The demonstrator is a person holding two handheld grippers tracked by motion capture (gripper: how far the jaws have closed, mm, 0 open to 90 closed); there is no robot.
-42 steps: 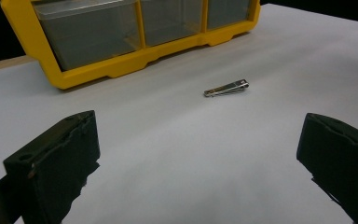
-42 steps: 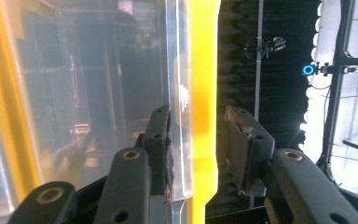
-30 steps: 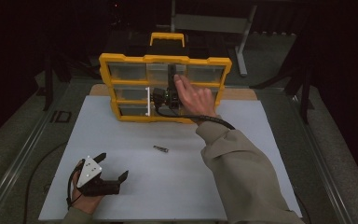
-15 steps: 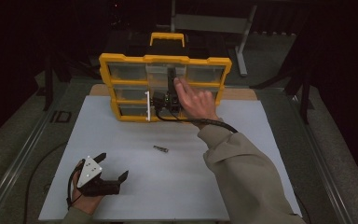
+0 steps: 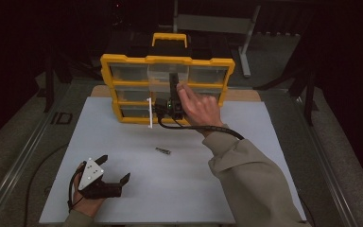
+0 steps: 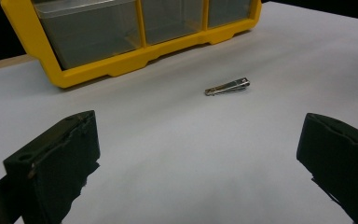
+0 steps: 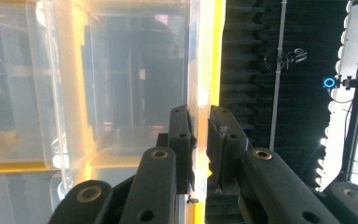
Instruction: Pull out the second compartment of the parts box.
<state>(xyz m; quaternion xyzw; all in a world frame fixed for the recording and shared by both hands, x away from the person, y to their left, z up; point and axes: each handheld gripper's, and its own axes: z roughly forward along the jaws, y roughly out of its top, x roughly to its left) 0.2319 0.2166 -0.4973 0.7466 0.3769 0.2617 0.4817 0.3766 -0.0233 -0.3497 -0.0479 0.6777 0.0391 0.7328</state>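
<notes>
At the left, you are resting your left gripper (image 5: 111, 176) on the white table sheet (image 5: 264, 156) near its front edge, its two black jaws standing wide apart with nothing between them. In the left gripper view those jaws are framing bare sheet, and the small metal nail clipper (image 6: 227, 87) is lying flat well ahead of them, between the jaws and the yellow plastic organiser with clear drawers (image 6: 121, 65). In the high view the clipper (image 5: 162, 151) is sitting alone on the sheet, just in front of the organiser (image 5: 123, 60) and well apart from both grippers. Further right, you are holding your right gripper (image 5: 173, 81) up against the front of the organiser, at its middle top drawer. In the right gripper view its jaws are pinching the thin clear plastic front wall of the drawer (image 7: 196, 70), one pad (image 7: 182, 140) on each face of the wall, with the yellow frame directly behind it.
</notes>
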